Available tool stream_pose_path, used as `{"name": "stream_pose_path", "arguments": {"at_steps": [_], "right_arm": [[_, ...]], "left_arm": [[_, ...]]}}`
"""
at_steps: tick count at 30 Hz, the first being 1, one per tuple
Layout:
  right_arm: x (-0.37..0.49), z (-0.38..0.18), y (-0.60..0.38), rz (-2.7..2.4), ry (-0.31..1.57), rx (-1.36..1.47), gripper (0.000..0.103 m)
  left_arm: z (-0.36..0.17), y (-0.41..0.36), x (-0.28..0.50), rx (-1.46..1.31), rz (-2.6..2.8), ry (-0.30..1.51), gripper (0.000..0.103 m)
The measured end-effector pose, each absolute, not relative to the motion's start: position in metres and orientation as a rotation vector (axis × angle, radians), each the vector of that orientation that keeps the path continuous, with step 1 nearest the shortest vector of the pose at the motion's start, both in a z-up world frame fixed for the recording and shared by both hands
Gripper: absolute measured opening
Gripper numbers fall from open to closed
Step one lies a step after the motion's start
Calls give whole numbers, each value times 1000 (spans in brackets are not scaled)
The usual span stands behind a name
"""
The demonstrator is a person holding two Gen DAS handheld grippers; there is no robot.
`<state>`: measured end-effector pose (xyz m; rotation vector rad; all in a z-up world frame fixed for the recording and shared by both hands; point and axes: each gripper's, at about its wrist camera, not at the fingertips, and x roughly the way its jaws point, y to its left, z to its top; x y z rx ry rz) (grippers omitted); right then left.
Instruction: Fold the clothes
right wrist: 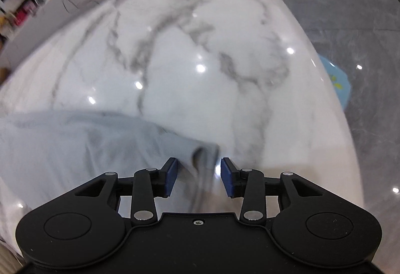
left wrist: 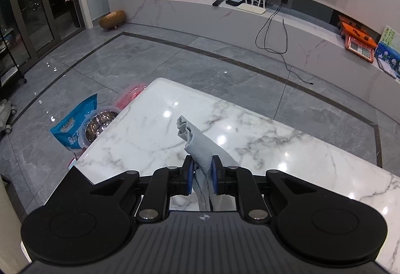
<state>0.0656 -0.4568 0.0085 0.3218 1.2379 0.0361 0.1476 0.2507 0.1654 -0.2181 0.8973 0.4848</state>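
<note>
Left hand-held gripper [left wrist: 202,175] clamps grey garment [left wrist: 197,146]; right hand-held gripper [right wrist: 199,175] open.

right wrist view: smeared by motion blur throughout.
grey garment [right wrist: 75,149]: runs off the left edge, so its full shape cannot be told; its folds are blurred.
garment tip near the right gripper [right wrist: 199,175]: perhaps touching the left pad, too blurred to say.
garment in the left gripper [left wrist: 202,175]: its lower part is hidden behind the gripper body.
blue bag [left wrist: 72,124]: partly hidden by the marble table [left wrist: 275,149].
bag print: too small to read.
</note>
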Motion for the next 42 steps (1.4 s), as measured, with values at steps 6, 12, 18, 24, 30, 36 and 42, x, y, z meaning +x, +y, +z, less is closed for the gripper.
{"name": "stream_pose_path", "arguments": {"at_steps": [6, 12, 18, 24, 30, 36, 42], "right_arm": [[63, 21, -443, -28, 1232, 155, 6], [74, 12, -446, -80, 1240, 70, 4], [62, 28, -434, -89, 1185, 21, 27], [52, 35, -402, -3, 1187, 7, 27], [30, 38, -357, 105, 1214, -94, 27], [7, 40, -357, 90, 1235, -100, 27], [-7, 44, -384, 79, 1221, -54, 27]], "left_arm": [[164, 251, 137, -153, 536, 890, 13], [163, 256, 132, -168, 541, 891, 13], [179, 240, 115, -246, 409, 848, 13], [205, 169, 90, -254, 186, 807, 13], [223, 81, 65, -271, -48, 788, 13], [241, -7, 40, -286, -280, 761, 13], [228, -71, 48, -335, -482, 747, 13]]}}
